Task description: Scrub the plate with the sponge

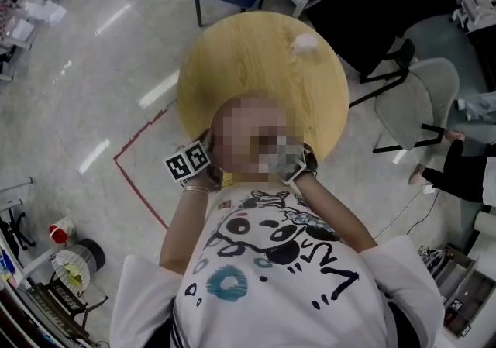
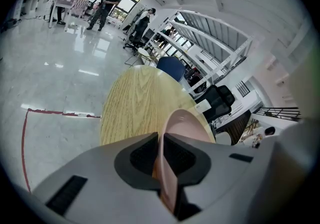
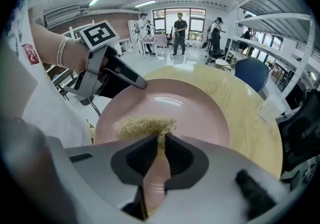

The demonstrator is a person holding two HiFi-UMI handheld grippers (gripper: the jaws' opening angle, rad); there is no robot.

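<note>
While left gripper point(image 2: 161, 155) grips plate point(image 3: 200, 113), right gripper point(image 3: 162, 143) holds sponge point(image 3: 142, 125) on it.

The plate point(image 3: 200, 113) looks smooth and glossy. The sponge point(image 3: 142, 125) is rough and fibrous. The table point(image 2: 135, 103) shows matt wood grain; the floor point(image 2: 60, 78) is polished and reflective. The left gripper point(image 2: 161, 143) and right gripper point(image 3: 161, 143) are matt grey plastic with ribbed black pads point(image 3: 145, 155).

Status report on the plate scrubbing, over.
Left gripper shut on plate rim. Right gripper shut on sponge, sponge on plate face. Nothing in the way.
</note>
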